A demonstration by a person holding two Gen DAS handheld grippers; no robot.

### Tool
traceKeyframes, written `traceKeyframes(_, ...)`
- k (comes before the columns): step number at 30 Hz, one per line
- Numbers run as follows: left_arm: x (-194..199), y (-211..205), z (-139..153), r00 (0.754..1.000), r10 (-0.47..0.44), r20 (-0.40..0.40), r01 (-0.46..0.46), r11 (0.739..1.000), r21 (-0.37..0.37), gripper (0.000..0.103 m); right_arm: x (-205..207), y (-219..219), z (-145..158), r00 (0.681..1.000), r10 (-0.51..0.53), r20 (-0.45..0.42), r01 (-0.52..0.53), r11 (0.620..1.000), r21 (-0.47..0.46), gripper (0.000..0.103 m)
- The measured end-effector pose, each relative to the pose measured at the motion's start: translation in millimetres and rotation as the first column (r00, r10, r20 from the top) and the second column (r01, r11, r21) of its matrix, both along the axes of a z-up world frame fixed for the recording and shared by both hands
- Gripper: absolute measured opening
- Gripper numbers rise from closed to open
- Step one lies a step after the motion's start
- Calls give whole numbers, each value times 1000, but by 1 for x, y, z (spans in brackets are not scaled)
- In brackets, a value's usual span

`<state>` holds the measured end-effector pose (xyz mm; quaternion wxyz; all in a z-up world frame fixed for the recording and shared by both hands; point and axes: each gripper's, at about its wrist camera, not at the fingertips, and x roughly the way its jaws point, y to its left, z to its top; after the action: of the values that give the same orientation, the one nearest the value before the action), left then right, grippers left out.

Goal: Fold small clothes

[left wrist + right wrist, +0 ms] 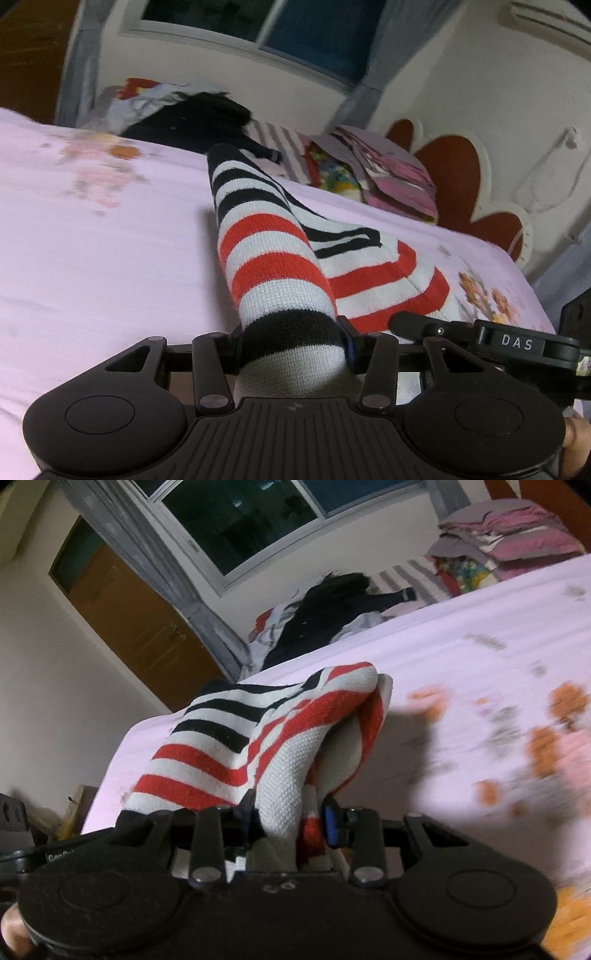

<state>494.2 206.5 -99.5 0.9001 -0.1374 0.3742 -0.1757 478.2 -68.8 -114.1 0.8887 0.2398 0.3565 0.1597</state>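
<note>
Pink bed [110, 240] below. My left gripper [293, 345] and right gripper [288, 821] each pinch striped garment [273, 258]; bunched right hold, partly blurred, may slip.

Bed [110, 240] w/ pale pink floral sheet. At far edge: heap of dark and light clothes [192, 114], grey-striped garment [273, 147], folded stack of pink and grey items [391, 177]. Striped knit garment [369, 273] partly trails onto sheet.
</note>
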Motion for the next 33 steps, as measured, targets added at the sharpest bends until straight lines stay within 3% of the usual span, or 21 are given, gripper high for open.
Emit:
traceKeyframes(8,9,86,-28,999,46,-2,-46,999,-3,46,30,83,-23,998,53,-20,-53,999,5,34)
traceKeyframes(13,12,117,-52,998,64,8,-64,998,10,46,37,108,-41,997,63,-41,-64,998,-18,34)
traceKeyframes(18,11,133,-79,997,76,-10,-76,997,11,49,42,106,-64,994,38,-98,-42,998,-38,39)
traceKeyframes(21,13,128,-76,997,77,-10,-76,996,34,49,38,101,-62,994,1,-111,-7,999,-47,44)
traceKeyframes(27,-7,130,-56,995,93,33,-95,995,43,49,42,86,-49,993,-33,-112,37,999,33,54)
traceKeyframes(28,-12,132,-54,995,93,41,-95,995,42,49,45,86,-48,993,-40,-109,43,999,31,52)
traceKeyframes(31,-15,137,-57,995,95,23,-96,995,39,49,52,90,-51,992,-45,-118,47,999,12,30)
traceKeyframes(33,-12,139,-62,995,102,10,-102,994,42,49,57,94,-53,992,-44,-118,45,999,-2,30)
